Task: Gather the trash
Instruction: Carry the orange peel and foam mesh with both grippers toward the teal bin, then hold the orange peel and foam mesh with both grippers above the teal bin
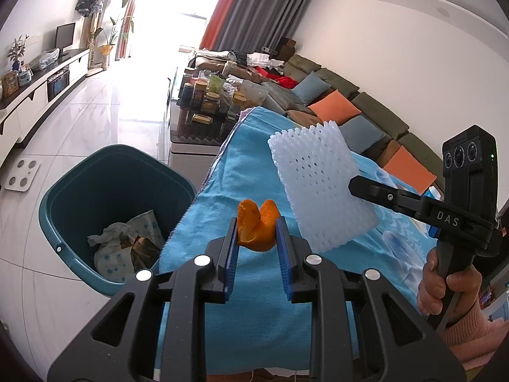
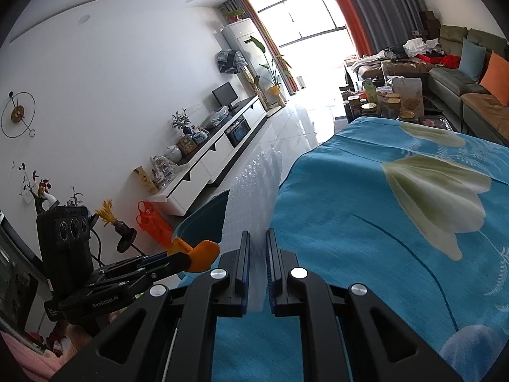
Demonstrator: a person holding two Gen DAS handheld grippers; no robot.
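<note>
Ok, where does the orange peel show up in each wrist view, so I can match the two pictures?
Left wrist view: the orange peel sits low in the centre, pinched between the left hand-held gripper's blue pads, above the blue cloth.
Right wrist view: the peel is at lower left, at the tip of that same gripper seen from the side.
Shared landmark: the teal bin.

The bin (image 1: 108, 197) hides behind the white foam net (image 2: 251, 197) at 9 o'clock; trash inside is too crumpled to name.
</note>
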